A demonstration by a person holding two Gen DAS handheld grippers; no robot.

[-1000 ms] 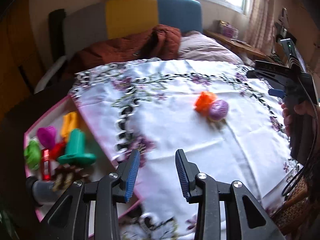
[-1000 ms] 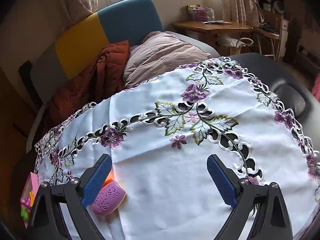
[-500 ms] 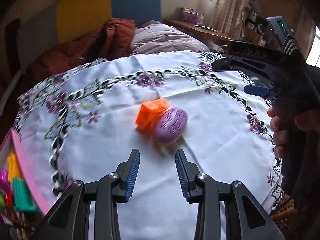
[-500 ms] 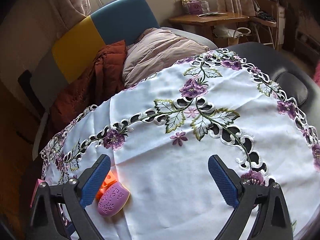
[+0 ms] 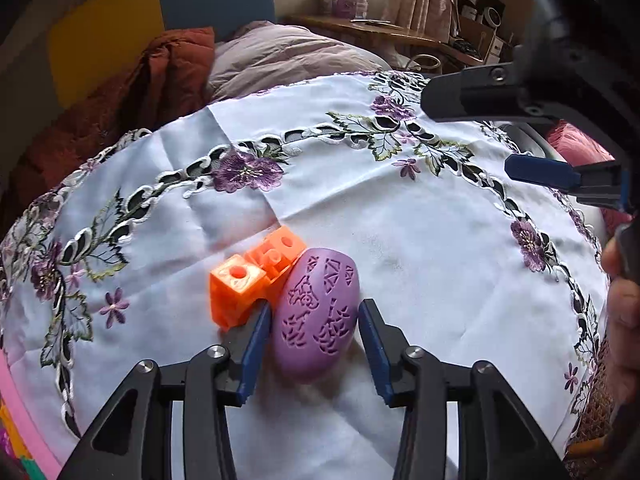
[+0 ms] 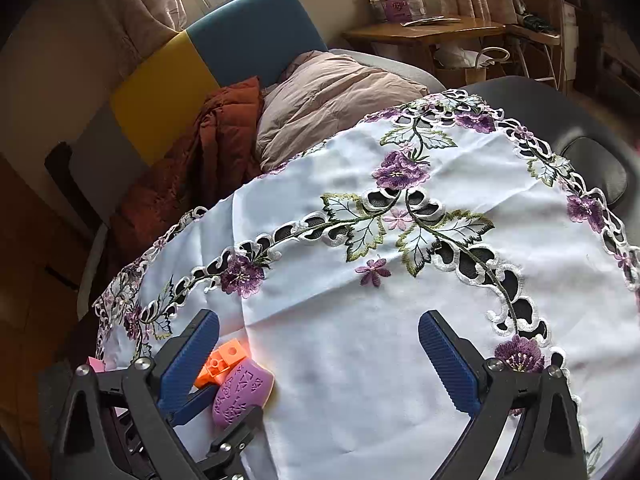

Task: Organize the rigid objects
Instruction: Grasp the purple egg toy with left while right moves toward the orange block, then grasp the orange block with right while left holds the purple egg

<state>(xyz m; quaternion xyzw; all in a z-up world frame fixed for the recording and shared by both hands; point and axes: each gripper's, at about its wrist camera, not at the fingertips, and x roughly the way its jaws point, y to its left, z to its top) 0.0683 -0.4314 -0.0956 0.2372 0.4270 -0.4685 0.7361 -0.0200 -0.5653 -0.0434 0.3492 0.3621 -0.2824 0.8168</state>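
A purple egg-shaped piece [image 5: 318, 312] with carved patterns lies on the white embroidered cloth [image 5: 420, 248]. An orange block cluster [image 5: 248, 276] touches its left side. My left gripper [image 5: 314, 344] is low over the cloth, its jaws opening, with the egg between the blue pads; the pads sit close to its sides without pressing. My right gripper [image 6: 318, 316] hovers wide open over bare cloth, to the right of the egg [image 6: 244, 394] and block [image 6: 224, 364], with nothing between its fingers. It also shows in the left wrist view at the upper right [image 5: 466, 134].
A pink tray's rim [image 5: 16, 400] shows at the cloth's lower left edge. Behind the table are a bed with a pink pillow [image 6: 332, 100], a rust blanket [image 6: 216, 144] and a wooden desk [image 6: 424, 32]. A person's hand [image 5: 620, 320] holds the right gripper.
My left gripper swung right from the tray side and came down around the purple egg, and its jaws widened. The right gripper stayed in place and widened slightly.
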